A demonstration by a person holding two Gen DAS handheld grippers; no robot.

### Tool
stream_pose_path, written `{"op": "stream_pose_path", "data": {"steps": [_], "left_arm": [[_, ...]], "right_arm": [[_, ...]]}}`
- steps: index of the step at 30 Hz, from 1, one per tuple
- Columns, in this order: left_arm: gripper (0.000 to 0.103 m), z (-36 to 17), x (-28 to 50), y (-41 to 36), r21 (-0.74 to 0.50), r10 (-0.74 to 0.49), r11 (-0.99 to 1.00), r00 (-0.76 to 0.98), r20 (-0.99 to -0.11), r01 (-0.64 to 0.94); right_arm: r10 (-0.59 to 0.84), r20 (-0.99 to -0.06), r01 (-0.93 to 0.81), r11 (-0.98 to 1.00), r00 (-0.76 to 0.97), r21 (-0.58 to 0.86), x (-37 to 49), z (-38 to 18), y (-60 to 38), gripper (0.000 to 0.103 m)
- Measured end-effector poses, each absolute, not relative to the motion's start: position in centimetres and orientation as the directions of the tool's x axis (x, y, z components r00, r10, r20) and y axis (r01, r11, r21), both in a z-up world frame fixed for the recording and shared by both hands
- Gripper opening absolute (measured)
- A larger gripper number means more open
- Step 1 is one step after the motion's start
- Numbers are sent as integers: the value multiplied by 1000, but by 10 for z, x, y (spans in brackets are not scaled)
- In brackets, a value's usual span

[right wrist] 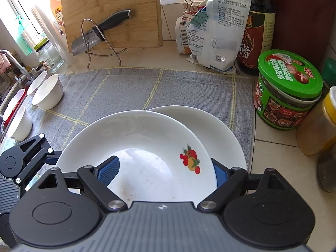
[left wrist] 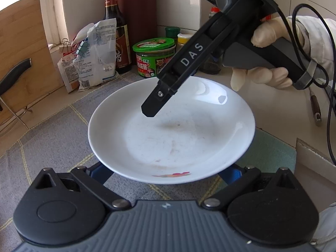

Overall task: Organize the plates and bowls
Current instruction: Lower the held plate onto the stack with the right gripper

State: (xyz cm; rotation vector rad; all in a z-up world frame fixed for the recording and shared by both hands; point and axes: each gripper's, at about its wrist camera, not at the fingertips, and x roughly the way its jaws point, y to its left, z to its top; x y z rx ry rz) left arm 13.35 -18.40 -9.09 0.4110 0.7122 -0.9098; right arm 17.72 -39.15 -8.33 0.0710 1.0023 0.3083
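A white plate with a fruit print [right wrist: 147, 147] lies askew on a second white plate [right wrist: 210, 126] on the grey mat [right wrist: 126, 88]. My right gripper [right wrist: 164, 174] is open. Its left blue pad [right wrist: 109, 172] hangs over the top plate's well and its right pad [right wrist: 220, 175] sits just past the rim. In the left wrist view the right gripper [left wrist: 149, 110] hovers above the plate [left wrist: 172, 130], held by a gloved hand [left wrist: 268, 75]. My left gripper [left wrist: 164, 174] stands wide open, its tips hidden under the near rim. Three white bowls [right wrist: 48, 92] lie at the mat's left edge.
A cutting board [right wrist: 113, 12] and a knife [right wrist: 100, 31] on a wire rack stand behind the mat. Clipped bags [right wrist: 214, 33], a dark bottle [right wrist: 256, 27], a green-lidded jar [right wrist: 287, 88] and a yellow jar [right wrist: 319, 124] crowd the right side. A sink tap [right wrist: 12, 61] is at the far left.
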Motion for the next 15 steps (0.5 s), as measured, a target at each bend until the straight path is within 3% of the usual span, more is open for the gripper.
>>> {"op": "stream_pose_path", "data": {"steps": [15], "left_arm": [[102,-92,139,-188,37,-563,549,402,-722,835]], "right_arm": [[263,-830,-196,962,491,189,179,-89,-394,93]]}}
